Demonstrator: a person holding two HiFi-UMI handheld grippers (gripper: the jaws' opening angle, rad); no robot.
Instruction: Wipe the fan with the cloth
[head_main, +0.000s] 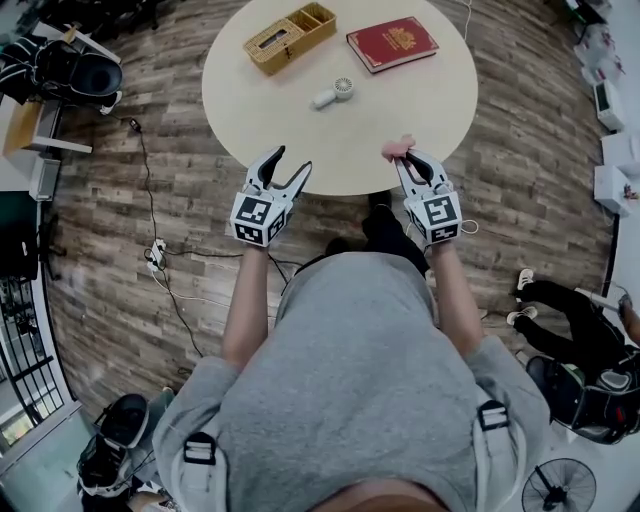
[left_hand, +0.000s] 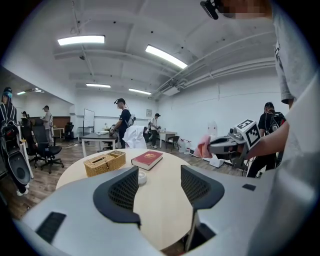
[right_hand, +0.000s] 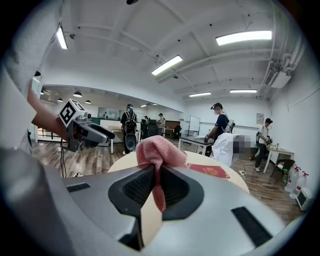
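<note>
A small white handheld fan (head_main: 333, 92) lies flat near the middle of the round pale wooden surface (head_main: 430, 110). Its long axis runs diagonally: the handle points toward the near left edge and the round grilled head toward the far right. A woven wicker box (head_main: 290, 37) lies beyond it to the left and a red hardcover book (head_main: 392, 43) beyond it to the right, both apart from it.

At the near edge, the left gripper (head_main: 291, 162) is held out on a bare forearm and aims across the surface, tipped slightly down. Its jaws stand wide with nothing between them, and it is well short of the fan. The right gripper (head_main: 408, 160) reaches forward in the same way beside it. Its jaws are pinched on a pink knitted cloth (right_hand: 159, 150), which bunches above the tips and hangs between the pads.
</note>
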